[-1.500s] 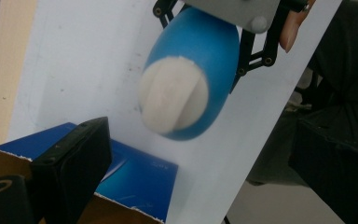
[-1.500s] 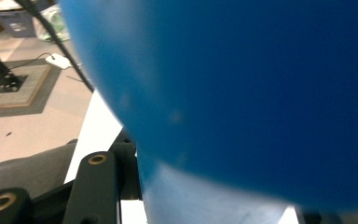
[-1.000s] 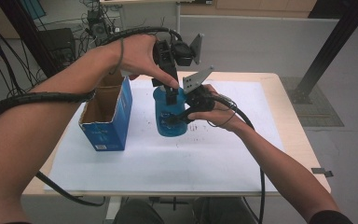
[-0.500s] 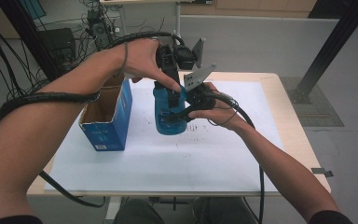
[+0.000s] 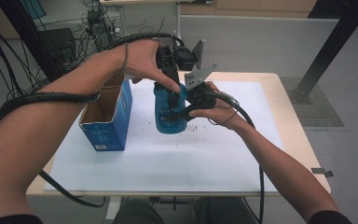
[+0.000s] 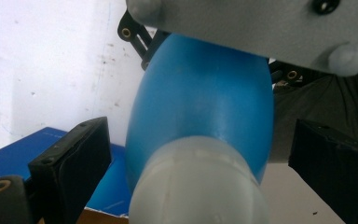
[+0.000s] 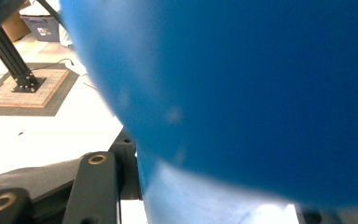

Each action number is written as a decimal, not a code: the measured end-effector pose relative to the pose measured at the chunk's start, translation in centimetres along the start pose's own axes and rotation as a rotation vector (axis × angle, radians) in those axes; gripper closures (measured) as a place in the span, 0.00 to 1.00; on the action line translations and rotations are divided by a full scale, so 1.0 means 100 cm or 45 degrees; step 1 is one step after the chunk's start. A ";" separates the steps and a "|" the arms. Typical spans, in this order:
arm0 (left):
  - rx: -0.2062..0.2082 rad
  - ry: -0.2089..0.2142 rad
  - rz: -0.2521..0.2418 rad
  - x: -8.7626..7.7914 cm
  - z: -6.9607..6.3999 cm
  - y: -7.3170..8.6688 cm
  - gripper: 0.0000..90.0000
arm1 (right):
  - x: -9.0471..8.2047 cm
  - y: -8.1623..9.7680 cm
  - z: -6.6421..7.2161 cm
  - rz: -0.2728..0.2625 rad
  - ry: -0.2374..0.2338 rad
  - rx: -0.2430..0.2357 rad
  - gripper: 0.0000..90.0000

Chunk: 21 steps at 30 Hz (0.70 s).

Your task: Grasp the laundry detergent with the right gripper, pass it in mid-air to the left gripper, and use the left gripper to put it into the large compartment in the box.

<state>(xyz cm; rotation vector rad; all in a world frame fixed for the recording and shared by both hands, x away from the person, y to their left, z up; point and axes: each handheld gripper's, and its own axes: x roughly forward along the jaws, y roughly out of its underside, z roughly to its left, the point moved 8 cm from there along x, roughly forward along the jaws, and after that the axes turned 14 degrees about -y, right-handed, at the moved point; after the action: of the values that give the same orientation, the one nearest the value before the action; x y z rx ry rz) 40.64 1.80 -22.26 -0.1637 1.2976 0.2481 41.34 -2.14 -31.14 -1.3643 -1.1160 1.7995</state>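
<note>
- Nearest the camera, two bare forearms rose from the bottom corners of the high view, each trailing a black cable, and met over the middle of the table (image 5: 303, 154).
- At centre frame stood the blue bottle (image 5: 168, 112), upright on the white sheet (image 5: 135, 158) that covered the tabletop, just right of the open blue carton (image 5: 106, 122) and apart from it.
- The right gripper (image 5: 182, 113) came in level from the right and was clamped on the bottle's body — its own view showed blue plastic pressed hard against the lens, with a black jaw link at the lower left.
- The left gripper (image 5: 171, 88) pointed down from above; in its own view the pale cap (image 6: 198, 186) of the bottle sat between the two black pads (image 6: 72, 161), which stood wide on either side with a clear gap to the cap, gripping nothing.
- Judged from this, the step in hand was steadying the bottle with one tool while lining the other up on the cap, apparently to open it.
- The next move would call for the upper jaws to narrow squarely onto the cap, then turn — with the lower grip holding firm so the bottle could not spin or tip.
- Farther back, at the upper left, dark cables and a black frame post (image 5: 25, 37) stood on the floor beyond the table.
</note>
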 end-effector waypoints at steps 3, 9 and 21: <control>0.004 -0.005 0.003 0.002 0.000 0.001 0.07 | 0.000 -0.002 0.002 -0.016 -0.011 0.021 0.50; 0.001 -0.002 0.003 0.002 -0.001 0.003 0.07 | 0.001 -0.002 0.003 -0.007 -0.010 0.021 0.50; 0.002 -0.010 -0.002 0.001 -0.001 0.003 0.07 | 0.000 -0.003 0.001 -0.009 0.008 0.009 0.50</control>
<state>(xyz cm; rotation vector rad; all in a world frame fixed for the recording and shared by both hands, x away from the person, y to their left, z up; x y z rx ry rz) 40.50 2.09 -22.34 -0.1620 1.2898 0.2458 41.23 -2.03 -30.89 -1.3595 -1.1091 1.7918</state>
